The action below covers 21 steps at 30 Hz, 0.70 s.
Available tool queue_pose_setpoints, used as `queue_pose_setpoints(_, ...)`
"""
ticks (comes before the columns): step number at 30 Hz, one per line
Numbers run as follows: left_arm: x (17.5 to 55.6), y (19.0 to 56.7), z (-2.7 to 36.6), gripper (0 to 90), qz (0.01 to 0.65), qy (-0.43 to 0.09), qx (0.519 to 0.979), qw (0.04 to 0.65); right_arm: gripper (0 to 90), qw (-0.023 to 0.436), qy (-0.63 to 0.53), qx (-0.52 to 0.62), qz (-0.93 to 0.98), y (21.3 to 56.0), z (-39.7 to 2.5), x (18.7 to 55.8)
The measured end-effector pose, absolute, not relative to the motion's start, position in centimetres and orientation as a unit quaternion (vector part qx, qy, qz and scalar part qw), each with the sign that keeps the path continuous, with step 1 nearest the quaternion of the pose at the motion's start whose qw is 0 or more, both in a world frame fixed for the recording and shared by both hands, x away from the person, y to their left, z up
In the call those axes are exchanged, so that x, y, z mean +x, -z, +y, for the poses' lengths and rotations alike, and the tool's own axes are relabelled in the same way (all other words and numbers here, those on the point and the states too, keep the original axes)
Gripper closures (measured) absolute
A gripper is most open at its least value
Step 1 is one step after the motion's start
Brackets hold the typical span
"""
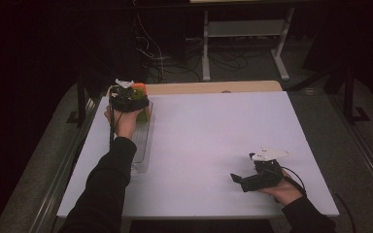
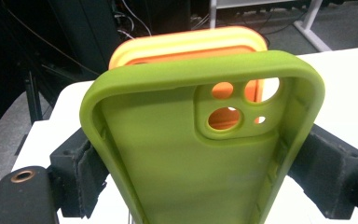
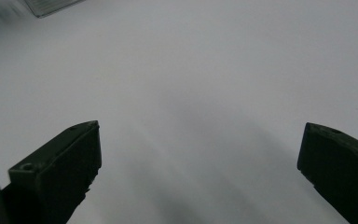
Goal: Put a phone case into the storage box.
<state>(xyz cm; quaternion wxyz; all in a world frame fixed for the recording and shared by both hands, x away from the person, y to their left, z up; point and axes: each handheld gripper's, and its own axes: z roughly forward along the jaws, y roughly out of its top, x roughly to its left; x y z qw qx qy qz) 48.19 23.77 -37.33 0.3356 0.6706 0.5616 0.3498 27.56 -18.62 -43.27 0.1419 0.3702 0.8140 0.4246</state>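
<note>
Two camera cutouts show where the left hand-held gripper (image 2: 191, 158) clamps the green case (image 2: 191, 154); right one (image 3: 200, 154) gapes empty.

We are looking into a darkened lab or test room, where a plain white bench (image 1: 209, 145) stands on grey carpeted floor (image 1: 369, 131). Behind it, bundles of loose cables (image 1: 175, 58) run across the floor past the white metal legs of a frame (image 1: 281, 53) and dark equipment stands. Nothing domestic surrounds us: bare surface, black surroundings, wiring and rig hardware mark a recording setup.
</note>
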Motion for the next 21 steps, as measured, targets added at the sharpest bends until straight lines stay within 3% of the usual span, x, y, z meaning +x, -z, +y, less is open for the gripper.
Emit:
queue_pose_setpoints(10,48.51,37.9,23.65,10.8,0.566,-0.349,0.675,0.321,0.0,0.141,-0.425,0.37,0.814,43.24,-18.63,27.51)
queue_pose_setpoints(17,48.64,37.91,23.95,0.0,0.572,-0.342,0.669,0.33,0.0,0.141,-0.425,0.371,0.813,43.23,-18.57,27.48)
queue_pose_setpoints(21,48.52,37.55,24.17,0.0,0.565,-0.344,0.668,0.342,0.0,0.141,-0.425,0.371,0.813,43.23,-18.57,27.49)
